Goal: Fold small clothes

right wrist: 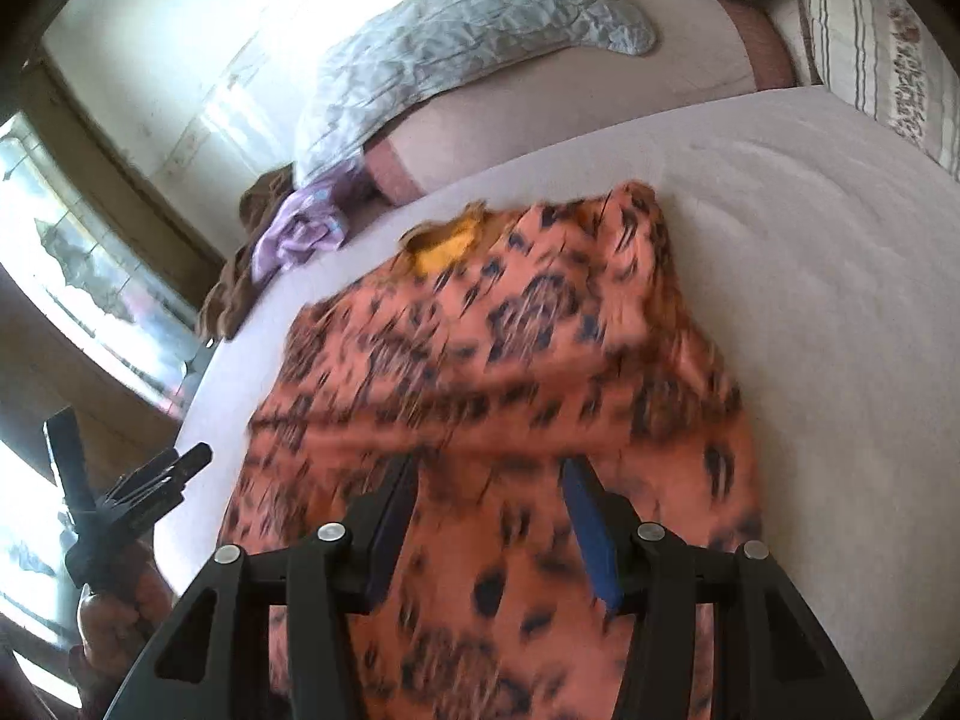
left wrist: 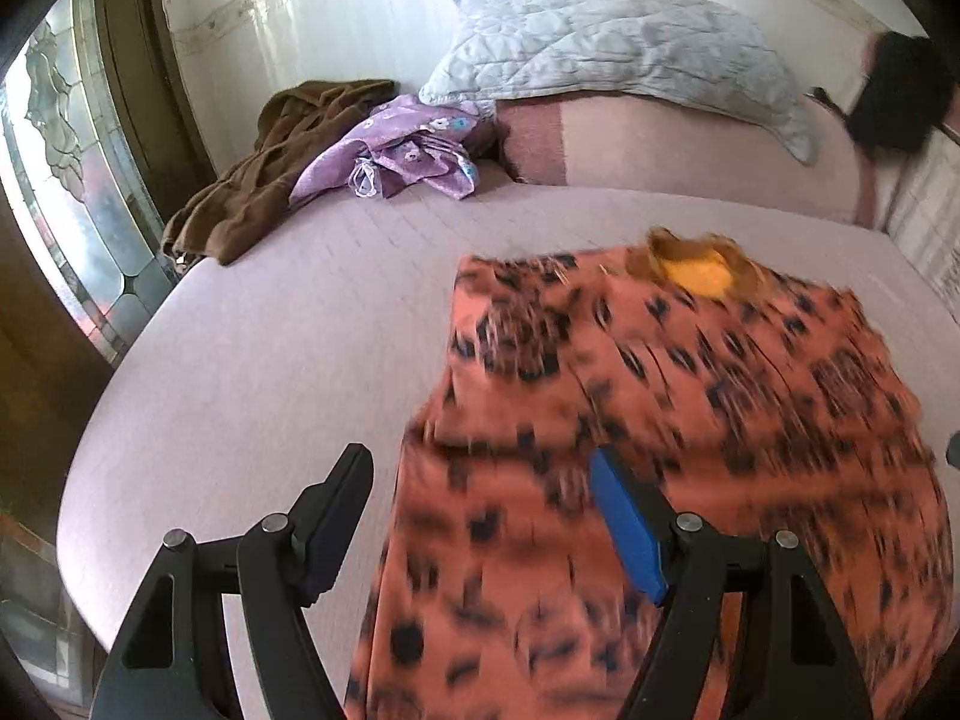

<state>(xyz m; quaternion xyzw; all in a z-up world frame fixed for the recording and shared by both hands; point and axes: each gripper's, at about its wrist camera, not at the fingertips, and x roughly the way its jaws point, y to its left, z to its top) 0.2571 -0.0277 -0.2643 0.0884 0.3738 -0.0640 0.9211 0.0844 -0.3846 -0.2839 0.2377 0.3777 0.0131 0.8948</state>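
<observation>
Pale pink bedding covered the bed (left wrist: 270, 324) on which the work was laid, with a window at the left and a whitish wall behind. At the near middle of that sheet lay the orange leopard-print garment (left wrist: 690, 390), spread flat with its yellow-lined neck opening (left wrist: 699, 276) pointing away toward the pillows, probably smoothed out so that a fold could start from the near end.

Both tools hung over its near part. Left gripper (left wrist: 480, 516) stood with its jaws wide apart, one finger over bare sheet and the blue-padded finger (left wrist: 624, 534) over the cloth's left edge; nothing was pinched between them. Right gripper (right wrist: 489, 528) straddled the cloth nearer its middle, jaws parted; blur hid whether the pads touched fabric, but no fold of it rose between them, so I judged it released. In the right wrist view a hand (right wrist: 114, 618) showed at lower left, holding the other tool.

Beyond the garment, bare sheet ran on the left and right, giving free room to swing a sleeve or side inward. Farther back a brown garment (left wrist: 252, 180) and a purple flowered one (left wrist: 408, 150) were heaped near the far left corner, well apart, and a quilted grey pillow (left wrist: 612, 48) leaned at the wall.
</observation>
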